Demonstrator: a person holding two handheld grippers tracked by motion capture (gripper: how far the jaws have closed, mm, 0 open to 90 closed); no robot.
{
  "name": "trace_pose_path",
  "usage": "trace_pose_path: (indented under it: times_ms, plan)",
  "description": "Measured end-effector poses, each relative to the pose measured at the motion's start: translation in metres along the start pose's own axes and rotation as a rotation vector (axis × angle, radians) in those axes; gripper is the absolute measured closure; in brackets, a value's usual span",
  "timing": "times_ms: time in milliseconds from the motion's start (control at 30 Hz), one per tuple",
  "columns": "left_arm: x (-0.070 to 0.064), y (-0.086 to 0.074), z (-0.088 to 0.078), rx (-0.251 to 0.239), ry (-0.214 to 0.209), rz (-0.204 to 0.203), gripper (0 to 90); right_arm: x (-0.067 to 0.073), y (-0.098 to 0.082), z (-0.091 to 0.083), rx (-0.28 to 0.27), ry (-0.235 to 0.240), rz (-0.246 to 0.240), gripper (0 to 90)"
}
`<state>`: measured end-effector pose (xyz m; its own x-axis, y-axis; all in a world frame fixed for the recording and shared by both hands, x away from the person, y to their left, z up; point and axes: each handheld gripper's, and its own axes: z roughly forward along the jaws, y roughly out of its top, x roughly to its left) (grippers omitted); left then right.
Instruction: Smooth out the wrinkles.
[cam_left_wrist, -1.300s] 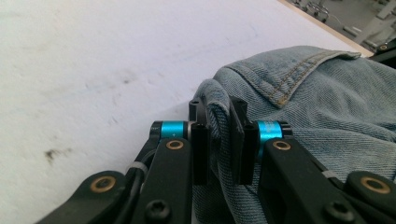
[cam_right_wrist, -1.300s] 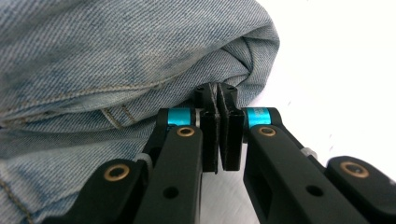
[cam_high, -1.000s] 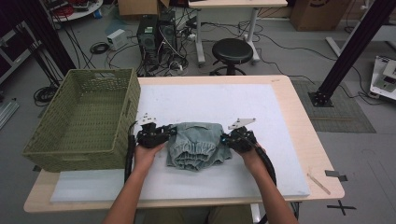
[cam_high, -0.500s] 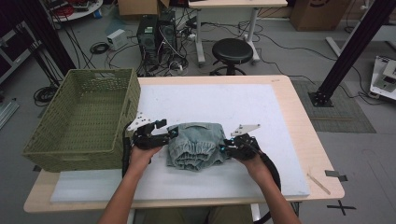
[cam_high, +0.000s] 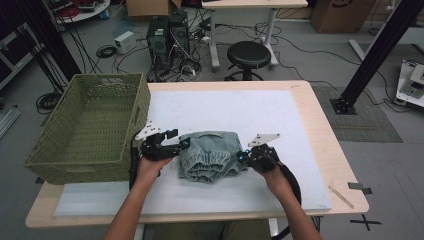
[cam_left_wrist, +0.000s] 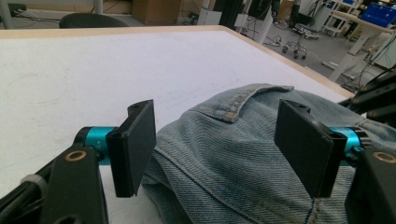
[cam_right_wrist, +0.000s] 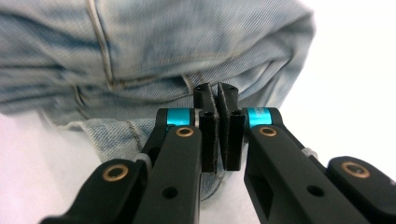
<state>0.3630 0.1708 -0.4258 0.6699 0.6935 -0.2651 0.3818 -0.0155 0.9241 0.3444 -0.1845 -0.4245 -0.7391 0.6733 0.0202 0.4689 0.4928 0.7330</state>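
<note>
Since the earlier frames the left gripper (cam_high: 176, 146) has drawn slightly off the left edge of the folded denim garment (cam_high: 211, 156), and its jaws have just been opening; the right gripper (cam_high: 243, 159) has stayed at the right edge, and its jaws have just been closing. Reading left to right in the high view: an olive woven basket (cam_high: 50, 162) stands empty on the left end of the desk (cam_high: 320, 115), partly overhanging it. Just beside the basket, the left hand (cam_high: 150, 167) holds the left gripper with its jaws wide; in the left gripper view the two pads (cam_left_wrist: 135, 144) stand apart on either side of the denim (cam_left_wrist: 224, 154) without pressing it. The garment lies as a compact bundle with its gathered waistband toward the person, on the white mat (cam_high: 250, 107) near the front middle of the desk. At its right edge the right gripper has its jaws narrowed to a slit; in the right gripper view the pads (cam_right_wrist: 208, 126) meet directly in front of the denim fold (cam_right_wrist: 177, 51), and whether cloth is pinched between them cannot be told. Judged from this layout, folding appears complete or nearly so; moving the bundle into the basket remains.
</note>
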Motion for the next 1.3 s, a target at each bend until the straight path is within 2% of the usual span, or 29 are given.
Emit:
trace_pose_path:
  times_ms: [33, 133, 267, 367, 400, 500, 600, 633, 700, 733, 833, 933, 1033, 1167, 1200, 1233, 1267, 1300]
  plan:
    - [0.0, 0.0, 0.0, 0.0, 0.0, 0.0, 29.6, 0.0, 0.0, 0.0, 0.0, 0.0, 0.0, 88.8]
    - [0.0, 0.0, 0.0, 0.003, -0.002, -0.004, 29.6, -0.001, 0.001, 0.002, 0.035, -0.07, -0.047, 88.8]
    - [0.0, 0.0, -0.001, 0.004, -0.003, -0.004, 29.6, -0.001, -0.002, 0.01, 0.053, -0.116, -0.067, 88.7]
    - [-0.001, 0.0, -0.002, 0.005, -0.006, -0.004, 29.6, -0.002, -0.006, 0.016, 0.079, -0.118, -0.071, 87.7]
    - [-0.001, 0.0, -0.002, 0.004, -0.008, -0.002, 29.6, -0.003, -0.007, 0.015, 0.071, -0.117, -0.069, 85.2]
    - [-0.002, 0.001, -0.002, 0.0, -0.014, -0.001, 29.6, -0.003, -0.006, 0.007, 0.028, -0.122, -0.033, 67.6]
    - [-0.002, 0.001, -0.002, -0.002, -0.019, -0.009, 29.6, -0.005, -0.002, -0.009, -0.085, -0.086, 0.004, 66.5]
    - [-0.002, 0.001, -0.002, 0.004, -0.022, -0.004, 29.6, -0.004, -0.001, -0.01, -0.097, -0.067, 0.0, 66.6]
    - [-0.003, 0.001, -0.001, 0.004, -0.026, -0.006, 29.6, -0.001, 0.001, -0.01, -0.082, -0.018, -0.028, 69.4]
    - [-0.003, 0.001, -0.001, 0.002, -0.027, -0.007, 29.6, 0.002, 0.001, -0.008, -0.059, 0.017, -0.052, 70.8]
    - [-0.003, 0.001, -0.001, 0.002, -0.027, -0.007, 29.6, 0.008, -0.005, -0.001, -0.001, 0.072, -0.098, 73.6]
    - [-0.003, 0.001, -0.002, 0.001, -0.027, -0.01, 29.6, 0.008, -0.014, 0.002, 0.05, 0.092, -0.119, 73.5]
    - [-0.002, 0.001, -0.002, 0.003, -0.026, -0.008, 29.6, 0.006, -0.021, 0.0, 0.042, 0.105, -0.126, 73.4]
    - [-0.004, 0.001, -0.002, 0.003, -0.031, -0.006, 29.6, 0.007, -0.021, -0.002, 0.039, 0.121, -0.137, 70.8]
    - [-0.005, 0.002, -0.002, 0.001, -0.031, -0.004, 29.6, 0.005, -0.019, -0.008, -0.016, 0.125, -0.105, 62.8]
    - [-0.006, 0.002, -0.002, 0.0, -0.035, -0.005, 29.6, 0.005, -0.019, -0.008, -0.016, 0.125, -0.105, 62.8]
    - [-0.006, 0.002, -0.001, 0.004, -0.039, 0.0, 29.6, 0.002, -0.014, -0.017, -0.102, 0.115, -0.049, 54.6]
    - [-0.008, 0.003, 0.0, 0.0, -0.043, -0.001, 29.6, 0.002, -0.014, -0.017, -0.102, 0.115, -0.049, 54.6]
